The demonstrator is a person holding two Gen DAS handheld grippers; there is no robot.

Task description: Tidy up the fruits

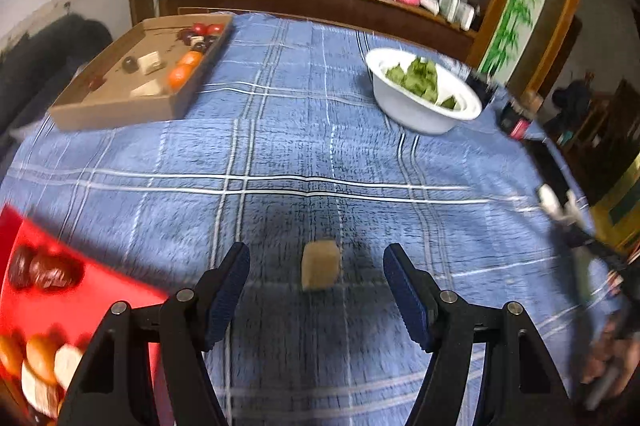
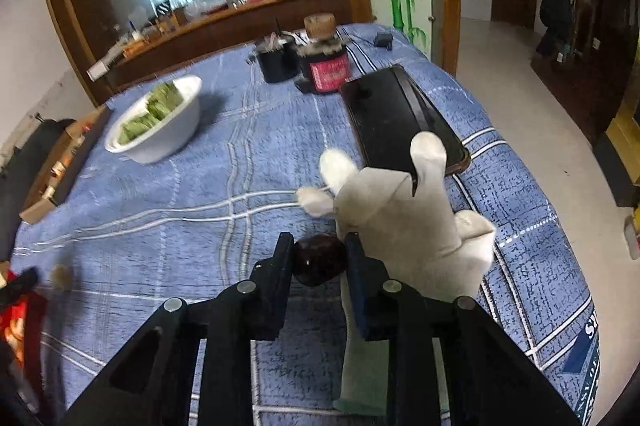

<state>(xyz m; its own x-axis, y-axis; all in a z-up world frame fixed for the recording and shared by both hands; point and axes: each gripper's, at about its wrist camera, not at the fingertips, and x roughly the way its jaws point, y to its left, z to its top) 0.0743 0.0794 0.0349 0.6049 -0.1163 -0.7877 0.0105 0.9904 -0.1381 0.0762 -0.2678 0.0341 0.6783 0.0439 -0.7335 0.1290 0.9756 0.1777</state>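
My left gripper (image 1: 316,266) is open, its blue-padded jaws on either side of a small tan cube-shaped piece (image 1: 320,264) that lies on the blue plaid cloth (image 1: 280,153). My right gripper (image 2: 318,258) is shut on a dark red round fruit (image 2: 319,260), held just above the cloth. A cardboard tray (image 1: 120,105) at the far left holds red and dark fruits, two orange ones (image 1: 184,69) and pale pieces. A red box (image 1: 80,290) at the near left shows fruit pictures.
A white bowl (image 1: 420,113) of green wrapped pieces stands at the far right; it also shows in the right wrist view (image 2: 168,141). A white plush toy (image 2: 408,218) lies beside the right gripper. A black case (image 2: 400,113), a dark jar (image 2: 326,65) and a black cup (image 2: 276,61) stand beyond.
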